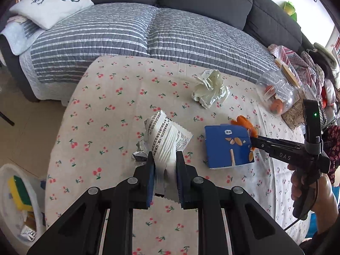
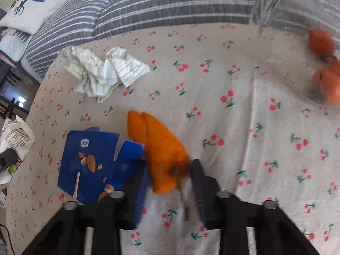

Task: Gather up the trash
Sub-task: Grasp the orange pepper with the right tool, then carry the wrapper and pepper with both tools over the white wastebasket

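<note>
My left gripper (image 1: 164,161) is shut on a white printed wrapper (image 1: 167,138) and holds it over the cherry-print table (image 1: 119,97). A blue carton (image 1: 228,146) lies to its right; it also shows in the right wrist view (image 2: 89,161). My right gripper (image 2: 169,182) has its jaws around a piece of orange peel (image 2: 161,150), which still fills the gap between them; the view is blurred. In the left wrist view the right gripper (image 1: 254,140) sits at the carton's right edge by the peel (image 1: 244,123). Crumpled white paper (image 1: 210,89) lies farther back and shows in the right wrist view (image 2: 102,72).
A clear plastic jar (image 1: 278,93) with orange fruit lies at the table's right (image 2: 297,31). A white bin (image 1: 12,208) with a yellow sponge stands on the floor at the left. A grey striped sofa (image 1: 148,31) runs behind the table.
</note>
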The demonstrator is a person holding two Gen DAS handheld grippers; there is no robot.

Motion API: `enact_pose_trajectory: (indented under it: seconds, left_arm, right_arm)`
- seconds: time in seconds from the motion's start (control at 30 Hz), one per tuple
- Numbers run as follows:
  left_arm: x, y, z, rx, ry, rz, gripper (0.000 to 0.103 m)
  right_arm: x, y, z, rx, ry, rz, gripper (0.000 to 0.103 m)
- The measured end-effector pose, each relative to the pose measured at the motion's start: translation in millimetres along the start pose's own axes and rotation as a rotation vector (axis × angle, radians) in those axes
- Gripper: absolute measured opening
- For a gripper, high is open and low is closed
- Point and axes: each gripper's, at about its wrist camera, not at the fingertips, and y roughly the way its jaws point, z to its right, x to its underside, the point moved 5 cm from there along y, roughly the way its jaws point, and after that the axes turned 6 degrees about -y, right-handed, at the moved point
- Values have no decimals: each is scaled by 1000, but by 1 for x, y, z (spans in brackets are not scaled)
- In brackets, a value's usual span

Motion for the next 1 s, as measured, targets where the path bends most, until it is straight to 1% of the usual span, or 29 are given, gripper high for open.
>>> enact_pose_trajectory:
  seconds: [0.07,0.13,0.23,0.37,0.47,0.57,0.7,0.87,1.0]
  left_arm:
    - [3,-13,-15,-7,-9,14,19]
    - [5,-26,-30,-17,-16,28,19]
    - [12,-45,-57,-37,-37,42,19]
    - [23,-69,-92,-52,-79,56,19]
    - [33,-84,-118,-68,-104,61,19]
    - [43,-95,-148,-99,-136,63,20]
    - [57,-108,-192,-129,-215,64,20]
    - [70,-117,-243,-176,-302,57,20]
    - [82,-114,-282,-187,-390,35,21]
  right_arm:
    - [3,-1,-1,-1,-16,11,24]
    - [5,-8,2,-4,-4,0,23]
    - [7,-27,5,40,-18,13,23]
    - [15,-58,3,51,-25,50,23]
    - [24,-73,-7,52,-25,48,23]
    - [31,-84,-27,37,-43,49,23]
    - [35,-87,-70,2,-92,49,23]
    - [39,-81,-125,-61,-140,41,23]
    - [43,-72,-163,-116,-167,35,23]
